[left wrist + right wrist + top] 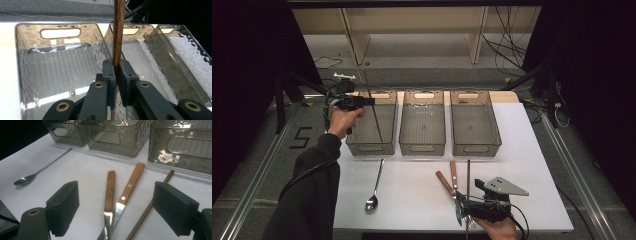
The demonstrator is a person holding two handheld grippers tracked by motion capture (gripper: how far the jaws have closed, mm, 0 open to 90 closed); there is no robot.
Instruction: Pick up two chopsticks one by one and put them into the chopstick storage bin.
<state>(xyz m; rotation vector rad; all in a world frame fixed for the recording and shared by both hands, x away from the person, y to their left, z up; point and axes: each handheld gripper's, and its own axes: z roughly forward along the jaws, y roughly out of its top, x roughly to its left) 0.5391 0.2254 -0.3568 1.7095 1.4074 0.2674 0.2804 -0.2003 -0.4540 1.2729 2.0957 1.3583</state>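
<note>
three smoky plastic bins sit in a row on the white surface [412,200], and the left bin [384,145] has just the lower end of a wooden chopstick [118,37] hanging into it. the left claw [117,75] is clamped on that stick, holding it near upright above the bin with the hand [343,121] raised. the right claw [116,207] is wide open low over two wood-handled knives [117,192] and a second chopstick [150,205], spoon [375,187] off to the side.

stick [118,30]: brown wood, smooth
bins [62,62]: see-through grey plastic, shiny, bumpy
spoon [37,173]: shiny metal
knives [120,195]: wood handles, shiny metal blades
table [412,195]: white, matt
pads [63,206]: black, matt
</note>
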